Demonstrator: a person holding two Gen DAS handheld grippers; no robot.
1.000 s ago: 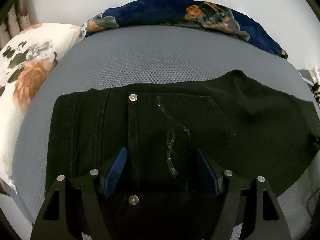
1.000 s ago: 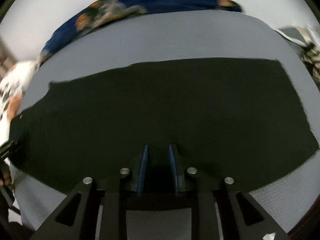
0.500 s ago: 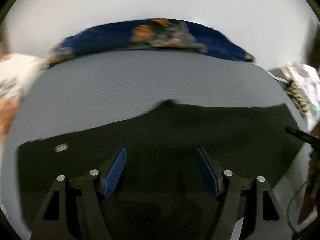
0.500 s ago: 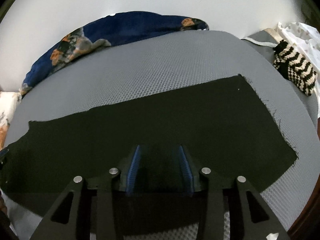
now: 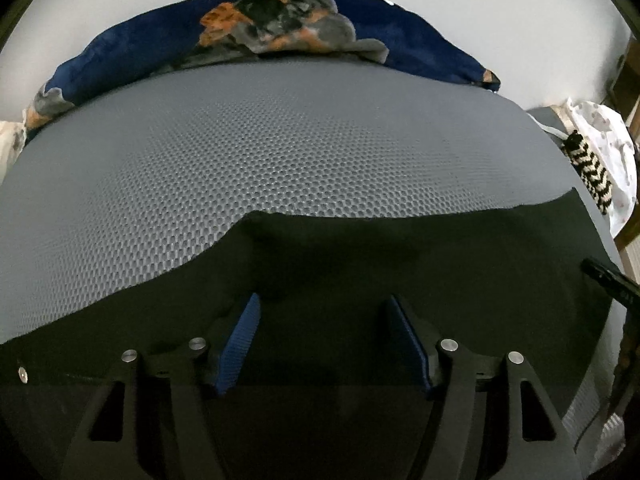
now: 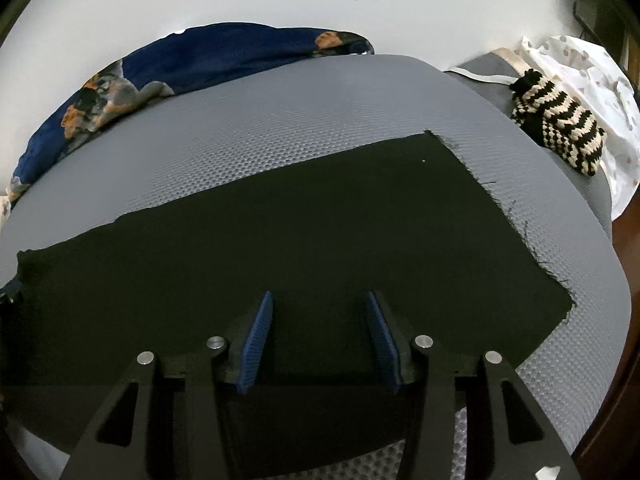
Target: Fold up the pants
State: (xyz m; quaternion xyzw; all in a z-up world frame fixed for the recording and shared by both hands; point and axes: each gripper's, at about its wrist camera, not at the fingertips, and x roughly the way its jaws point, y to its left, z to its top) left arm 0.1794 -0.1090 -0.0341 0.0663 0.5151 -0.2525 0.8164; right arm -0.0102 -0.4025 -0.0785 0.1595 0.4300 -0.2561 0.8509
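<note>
Your right tool [image 6: 318, 338] let go: jaws were nearly closed a second ago, now opening, nothing pinched, only flat black pants [image 6: 280, 248] under them. Left tool [image 5: 324, 340] has slid from the waistband rivets toward the legs; jaws wide, closing slightly, empty too. Pants lie along the near edge of the grey mesh mattress [image 5: 280, 140] (hem end toward its right edge). Reads like one fold is laid; regrasp for the next.

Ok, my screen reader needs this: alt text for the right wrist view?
Black pants lie flat on a grey mesh mattress; the right tool hovers above them, its blue pads opening, gripping nothing. A navy floral pillow lies behind.
</note>
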